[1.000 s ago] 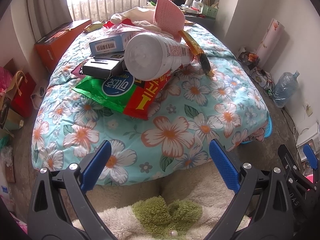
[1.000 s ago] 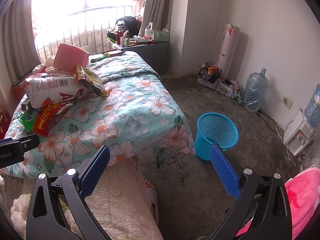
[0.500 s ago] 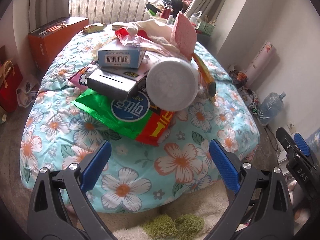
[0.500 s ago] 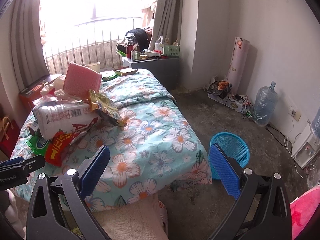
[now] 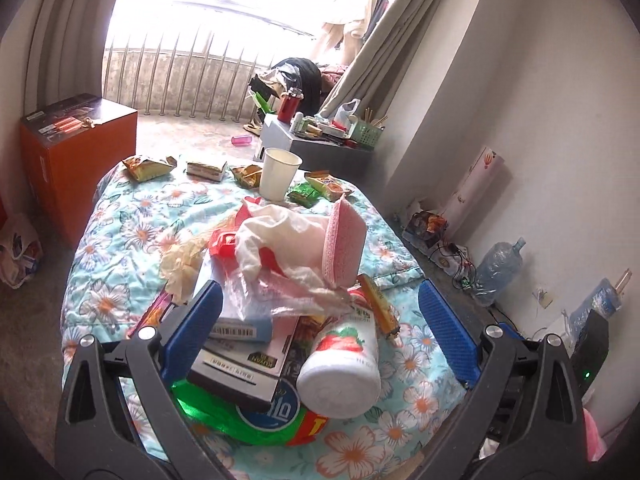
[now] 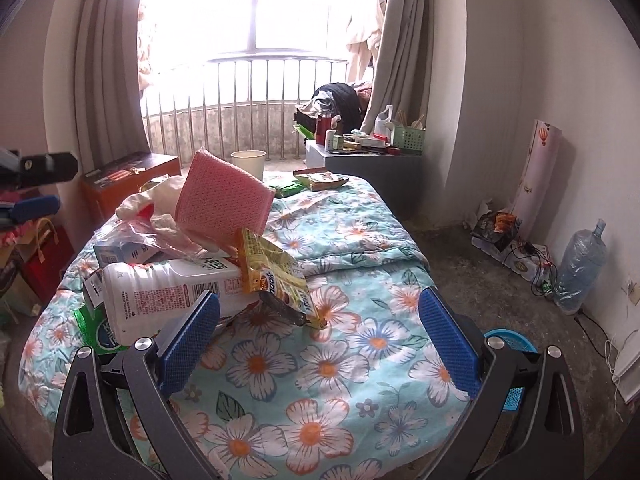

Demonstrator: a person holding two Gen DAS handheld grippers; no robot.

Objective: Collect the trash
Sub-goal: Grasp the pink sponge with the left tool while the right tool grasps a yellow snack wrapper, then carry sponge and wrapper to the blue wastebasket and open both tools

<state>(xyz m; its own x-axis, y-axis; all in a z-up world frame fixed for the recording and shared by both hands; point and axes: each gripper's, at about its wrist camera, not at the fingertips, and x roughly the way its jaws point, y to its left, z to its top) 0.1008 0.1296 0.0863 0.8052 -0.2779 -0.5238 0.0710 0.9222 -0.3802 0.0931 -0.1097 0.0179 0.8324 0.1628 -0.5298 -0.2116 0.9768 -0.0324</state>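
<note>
left gripper (image 5: pixel 320 338) jaws wide | above trash pile (image 5: pixel 280 300) (white bottle (image 5: pixel 344 364) nearest, apparently untouched) | floral bedspread (image 5: pixel 132 232)

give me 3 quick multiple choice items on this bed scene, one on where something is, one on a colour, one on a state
1. Where is the paper cup?
A. at the far end of the bed, among snack wrappers
B. on the floor
C. inside the basket

2. What colour is the basket on the floor?
A. red
B. blue
C. white

3. How does the white bottle sit?
A. upright
B. held in the jaws
C. lying on its side on the trash pile

Key: 1 A, the cup stands upright near the bed's window end. 2 B, its blue rim shows beside the bed in the right wrist view. 3 C, its base faces the left gripper, which is open and apart from it, as is the right gripper.
</note>
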